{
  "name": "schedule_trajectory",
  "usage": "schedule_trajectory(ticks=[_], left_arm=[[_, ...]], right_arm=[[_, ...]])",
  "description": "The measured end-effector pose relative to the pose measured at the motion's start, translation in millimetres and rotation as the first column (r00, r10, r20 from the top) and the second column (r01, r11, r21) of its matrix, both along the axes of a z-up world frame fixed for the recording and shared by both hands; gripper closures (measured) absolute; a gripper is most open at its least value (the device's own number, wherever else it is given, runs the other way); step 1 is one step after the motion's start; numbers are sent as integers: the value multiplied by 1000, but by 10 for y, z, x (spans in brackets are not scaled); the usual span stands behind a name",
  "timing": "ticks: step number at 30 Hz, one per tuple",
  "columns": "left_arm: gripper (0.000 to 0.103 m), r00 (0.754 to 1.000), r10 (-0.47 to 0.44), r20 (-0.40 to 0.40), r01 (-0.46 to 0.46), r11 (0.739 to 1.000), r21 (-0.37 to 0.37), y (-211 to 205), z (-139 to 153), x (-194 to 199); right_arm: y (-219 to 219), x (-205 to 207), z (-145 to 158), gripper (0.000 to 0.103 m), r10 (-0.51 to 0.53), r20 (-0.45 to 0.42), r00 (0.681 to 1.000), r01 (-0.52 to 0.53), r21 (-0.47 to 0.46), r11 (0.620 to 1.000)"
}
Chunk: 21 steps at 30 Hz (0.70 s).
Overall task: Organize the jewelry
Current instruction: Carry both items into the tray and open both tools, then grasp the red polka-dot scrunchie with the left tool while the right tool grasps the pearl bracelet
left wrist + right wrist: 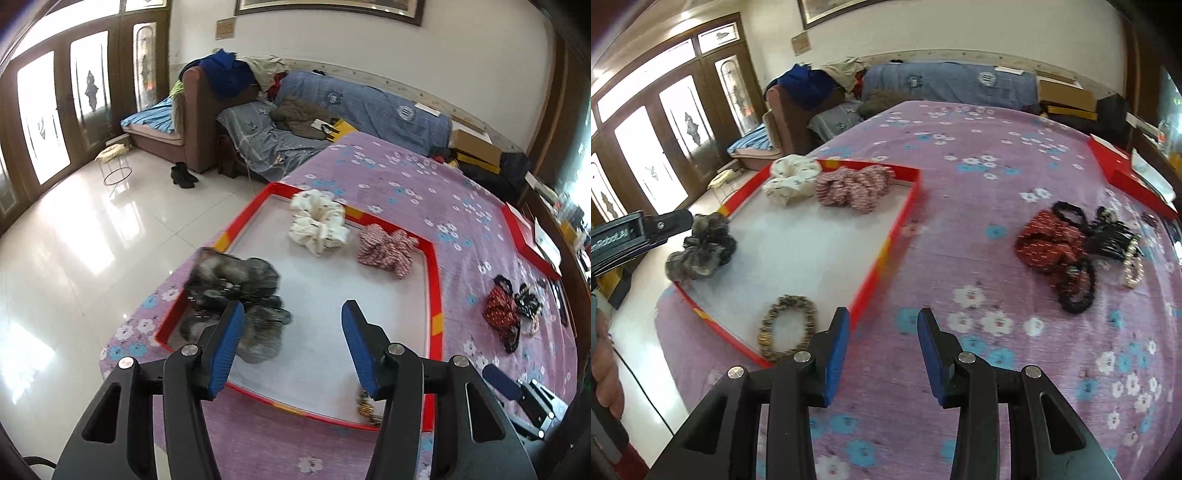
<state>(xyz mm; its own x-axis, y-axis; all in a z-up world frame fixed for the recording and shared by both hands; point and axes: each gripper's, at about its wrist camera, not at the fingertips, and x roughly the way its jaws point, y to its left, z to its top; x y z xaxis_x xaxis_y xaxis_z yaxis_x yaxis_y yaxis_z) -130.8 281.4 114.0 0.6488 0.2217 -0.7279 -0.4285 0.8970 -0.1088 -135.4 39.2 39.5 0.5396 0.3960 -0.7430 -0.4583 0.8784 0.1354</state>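
Currently both tongs, left (291,345) and right (882,356), stand released with nothing between them; four hair ties lie in the red tray (905,210), and the remaining pile (1082,251) sits well apart on the table. We judge the tangled pile may lift as a clump, and the grey scrunchie (236,295) at the tray's edge could snag on the left tongs.
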Motion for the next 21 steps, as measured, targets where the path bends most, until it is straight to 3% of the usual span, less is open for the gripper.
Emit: schedule_trajectory(ticks=[11,21], left_arm=[[47,990,-132,-42,133,990,39,-632,-25,242],[47,945,-317,-78,318,948,5,-1330,-115,640]], right_arm=[[-972,243,25,61,-176,8,984,176,-1,984],[-2216,555,-32,60,-395,-55,917,397,22,918]])
